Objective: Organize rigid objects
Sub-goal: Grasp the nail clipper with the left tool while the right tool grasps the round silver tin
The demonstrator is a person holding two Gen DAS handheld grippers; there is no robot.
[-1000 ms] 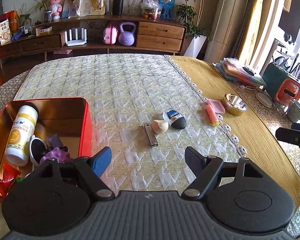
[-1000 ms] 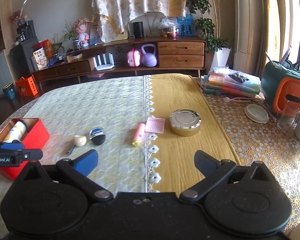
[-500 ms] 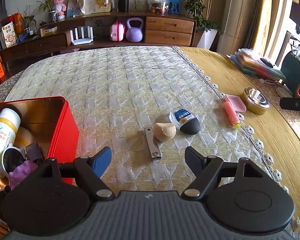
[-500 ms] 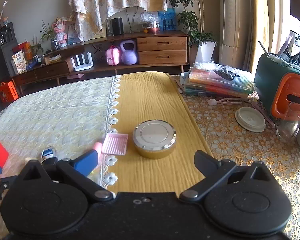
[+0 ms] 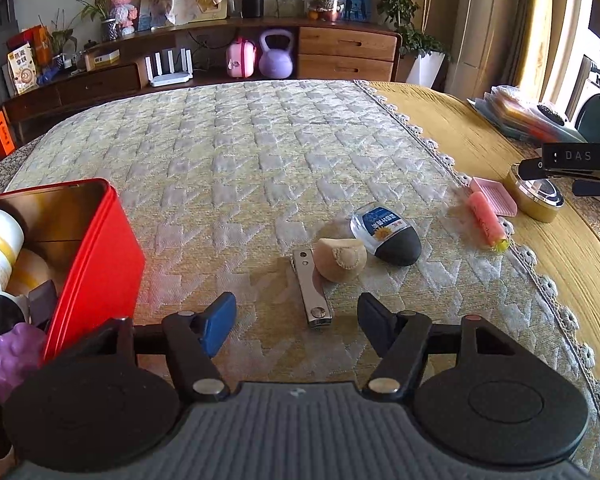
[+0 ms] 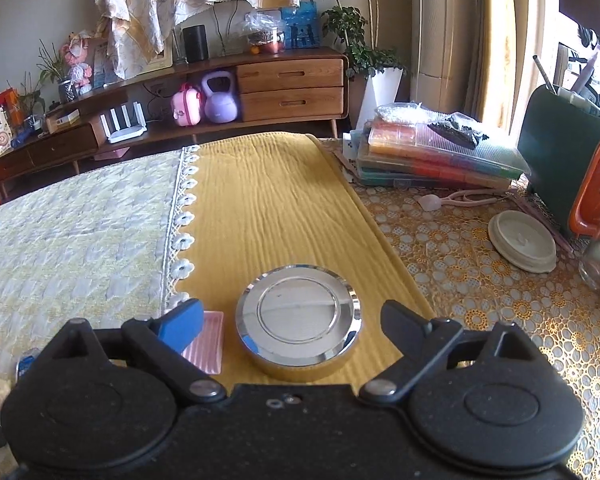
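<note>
My left gripper point(image 5: 296, 316) is open, low over the quilted cloth, with a steel nail clipper point(image 5: 311, 288) lying between its fingertips. Beyond it lie a beige shell-like piece point(image 5: 342, 259), a small black-capped bottle point(image 5: 388, 231), a pink tube point(image 5: 486, 220) and a pink ridged card point(image 5: 496, 197). A red tin point(image 5: 96, 248) at the left holds a white bottle, a purple spiky ball and other items. My right gripper point(image 6: 290, 322) is open around a round gold tin with a mirrored lid point(image 6: 298, 316); that tin also shows in the left wrist view point(image 5: 534, 200).
A stack of plastic cases point(image 6: 436, 152) and a round white lid point(image 6: 522, 240) lie on the right part of the table. A green and orange container point(image 6: 576, 168) stands at the far right. A sideboard point(image 5: 340, 52) runs behind the table.
Both grippers moved forward and lower. The left one closed in on the nail clipper, which now lies between its fingertips. The right one reached the gold tin and now straddles it.
</note>
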